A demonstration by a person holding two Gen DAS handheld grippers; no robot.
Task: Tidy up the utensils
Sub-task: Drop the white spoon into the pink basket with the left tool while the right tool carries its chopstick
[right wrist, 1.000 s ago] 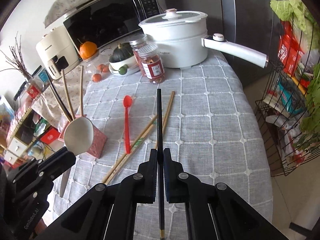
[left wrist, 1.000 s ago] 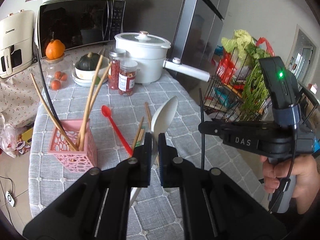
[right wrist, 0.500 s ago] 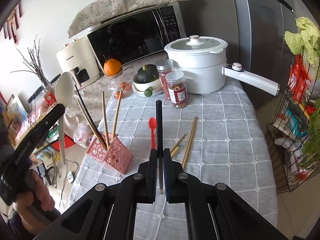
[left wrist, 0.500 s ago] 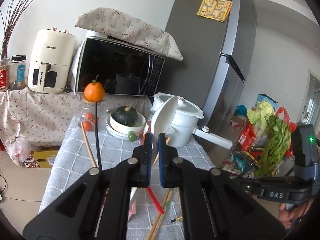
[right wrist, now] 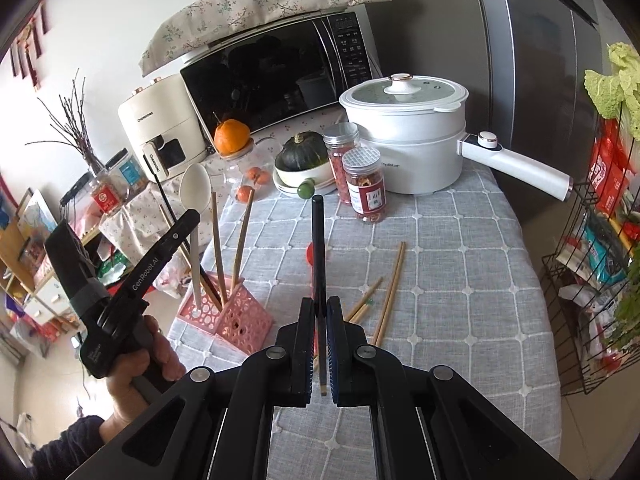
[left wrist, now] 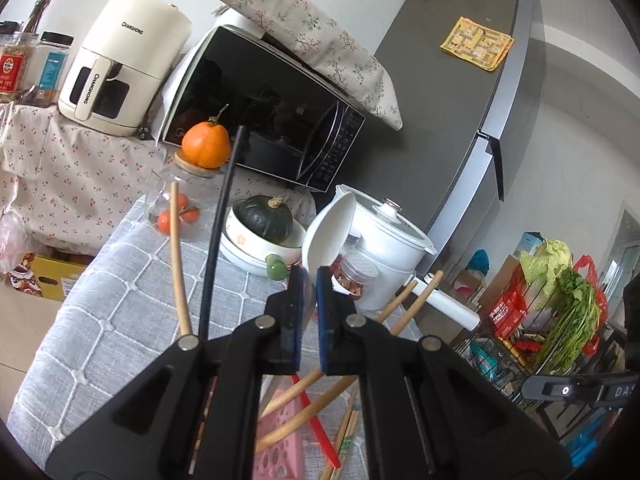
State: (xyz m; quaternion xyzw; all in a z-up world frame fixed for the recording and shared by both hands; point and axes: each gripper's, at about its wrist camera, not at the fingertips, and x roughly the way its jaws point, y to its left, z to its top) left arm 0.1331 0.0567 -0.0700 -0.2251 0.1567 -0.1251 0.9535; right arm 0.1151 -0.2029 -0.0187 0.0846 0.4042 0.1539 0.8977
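Observation:
My left gripper (left wrist: pixel 308 280) is shut on a white spoon (left wrist: pixel 330 232). In the right wrist view the spoon (right wrist: pixel 195 192) stands upright with its handle down in the pink holder (right wrist: pixel 224 312), and the left gripper (right wrist: pixel 188 220) is beside it. The holder also contains wooden chopsticks (right wrist: pixel 228 244) and a black chopstick (left wrist: pixel 220 232). My right gripper (right wrist: pixel 319 308) is shut on a black chopstick (right wrist: pixel 318 240), held above the table. Loose wooden chopsticks (right wrist: pixel 390 288) and a red spoon (right wrist: pixel 309 254) lie on the grey checked tablecloth (right wrist: pixel 460 280).
At the back stand a white pot (right wrist: pixel 404 140) with a long handle, two spice jars (right wrist: pixel 364 184), a bowl with a squash (right wrist: pixel 302 160), a jar topped by an orange (right wrist: pixel 232 136), a microwave (right wrist: pixel 276 76). A wire rack (right wrist: pixel 592 264) stands right of the table.
The left gripper has brought the white spoon down from the air into the pink holder. The right gripper with its black chopstick has stayed about where it was.

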